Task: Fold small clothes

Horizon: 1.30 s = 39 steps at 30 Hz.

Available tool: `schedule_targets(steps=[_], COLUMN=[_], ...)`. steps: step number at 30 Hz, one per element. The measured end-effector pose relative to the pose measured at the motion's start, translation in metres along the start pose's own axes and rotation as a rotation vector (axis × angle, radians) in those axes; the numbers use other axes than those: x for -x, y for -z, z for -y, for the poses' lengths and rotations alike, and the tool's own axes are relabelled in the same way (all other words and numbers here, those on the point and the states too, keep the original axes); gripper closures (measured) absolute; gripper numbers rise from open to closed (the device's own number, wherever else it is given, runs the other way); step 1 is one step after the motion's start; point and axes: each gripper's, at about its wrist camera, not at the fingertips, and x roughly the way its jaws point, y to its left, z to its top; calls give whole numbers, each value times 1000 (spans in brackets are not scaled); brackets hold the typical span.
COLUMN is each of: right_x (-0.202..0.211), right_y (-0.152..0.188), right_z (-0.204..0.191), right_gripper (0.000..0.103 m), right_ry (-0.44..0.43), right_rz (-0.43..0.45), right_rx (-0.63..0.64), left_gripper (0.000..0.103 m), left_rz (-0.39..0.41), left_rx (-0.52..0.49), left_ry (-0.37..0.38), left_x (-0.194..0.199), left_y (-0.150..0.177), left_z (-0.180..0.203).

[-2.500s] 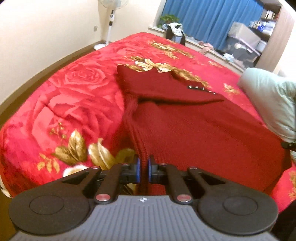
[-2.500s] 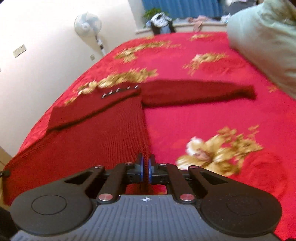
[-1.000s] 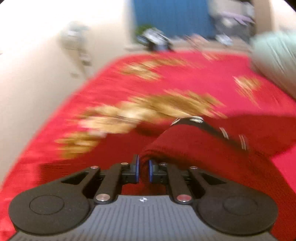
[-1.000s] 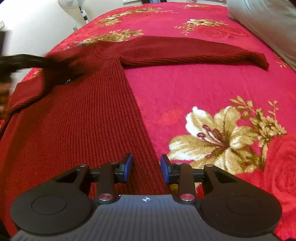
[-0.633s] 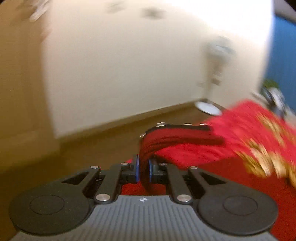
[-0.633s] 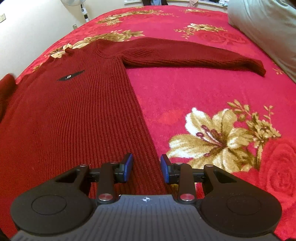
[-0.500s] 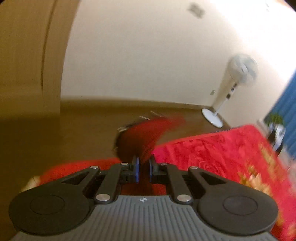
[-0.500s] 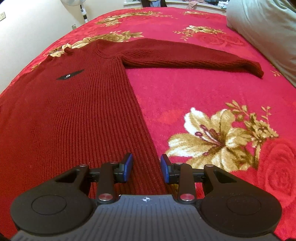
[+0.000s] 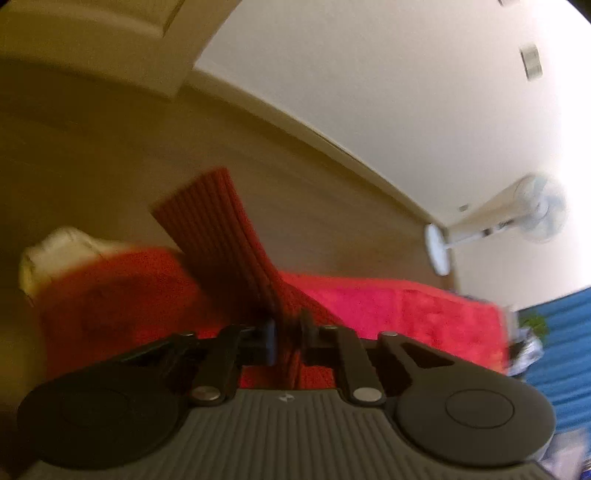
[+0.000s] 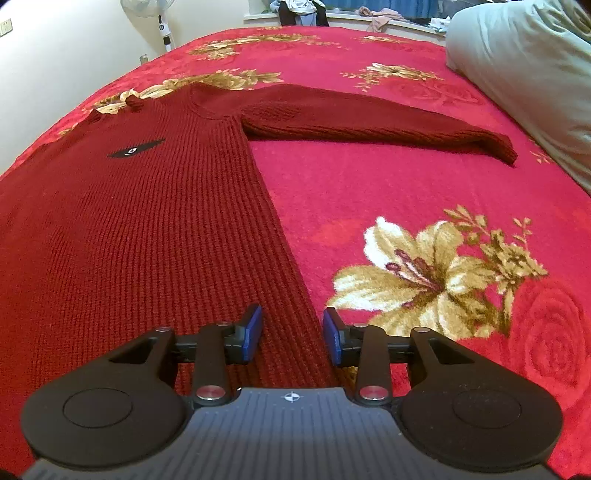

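A dark red knit sweater (image 10: 140,221) lies flat on the red floral bedspread (image 10: 369,184), with a small black patch (image 10: 135,149) on its chest. Its right sleeve (image 10: 369,122) stretches out to the right. My right gripper (image 10: 291,334) is open, its jaws either side of the sweater's right edge near the hem. My left gripper (image 9: 286,341) is shut on the sweater's left sleeve (image 9: 221,236), held out past the bed's edge over the floor; the ribbed cuff sticks up beyond the jaws.
A grey-green pillow (image 10: 524,74) lies at the bed's right. A white standing fan (image 9: 517,221) is by the wall, also in the right wrist view (image 10: 155,14). Wooden floor (image 9: 110,147) lies left of the bed. Clothes lie on the windowsill (image 10: 303,11).
My left gripper has swung the sleeve off the sweater's chest and out to the left beyond the bed. My right gripper opened and let go of the hem edge, then stayed put.
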Motion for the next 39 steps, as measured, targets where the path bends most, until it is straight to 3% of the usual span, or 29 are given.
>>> schedule_targets(steps=[2, 5, 6, 8, 10, 11, 13, 14, 16, 17, 19, 20, 21, 23, 25, 27, 29, 36, 39], right_x=[0, -1, -1, 0, 0, 0, 1, 1, 1, 1, 1, 2, 4, 7, 5, 4, 4, 17, 10], right_y=[1, 2, 2, 2, 3, 3, 2, 2, 2, 1, 1, 1, 1, 0, -1, -1, -1, -5, -3], right_z=[1, 1, 1, 2, 2, 2, 2, 2, 2, 1, 0, 0, 1, 4, 7, 7, 3, -1, -2], right_gripper=[64, 64, 64, 64, 64, 64, 64, 64, 64, 64, 66, 81, 87, 90, 90, 88, 86, 71, 68], right_ry=[-3, -5, -6, -8, -8, -7, -6, -6, -5, -4, -3, -8, -7, -15, -24, -20, -1, 13, 22], right_rz=[4, 11, 12, 13, 14, 14, 14, 13, 10, 9, 10, 12, 19, 29, 20, 14, 16, 116, 72], right_rx=[-9, -13, -16, -19, -17, -15, -14, -14, -15, -14, -10, -10, -11, -27, -52, -49, -30, -13, 7], left_gripper=[92, 92, 92, 91, 90, 90, 89, 80, 79, 90, 94, 94, 94, 94, 94, 94, 94, 94, 94], left_rz=[94, 321, 346, 279, 122, 56, 14, 13, 15, 12, 32, 70, 102, 150, 114, 38, 58, 187, 196], left_rx=[-118, -336, -369, -337, -209, -152, -82, -72, -81, -86, -113, -134, -148, -193, -229, -183, -150, -363, -403], left_ry=[58, 223, 219, 109, 11, -26, -43, -29, -14, -13, -28, -33, -21, -10, -82, -147, -132, -110, -93], left_x=[14, 52, 54, 36, 4, -9, -19, -12, -13, -14, -9, 1, 20, 34, 26, 14, 18, 34, 36], left_y=[-2, 11, 16, 16, 10, 8, 6, 4, 5, 8, 11, 10, 7, 7, 11, 14, 13, 36, 45], left_z=[22, 58, 64, 60, 39, 28, 14, 4, 5, 8, 10, 9, 2, 14, 17, 10, 9, 59, 74])
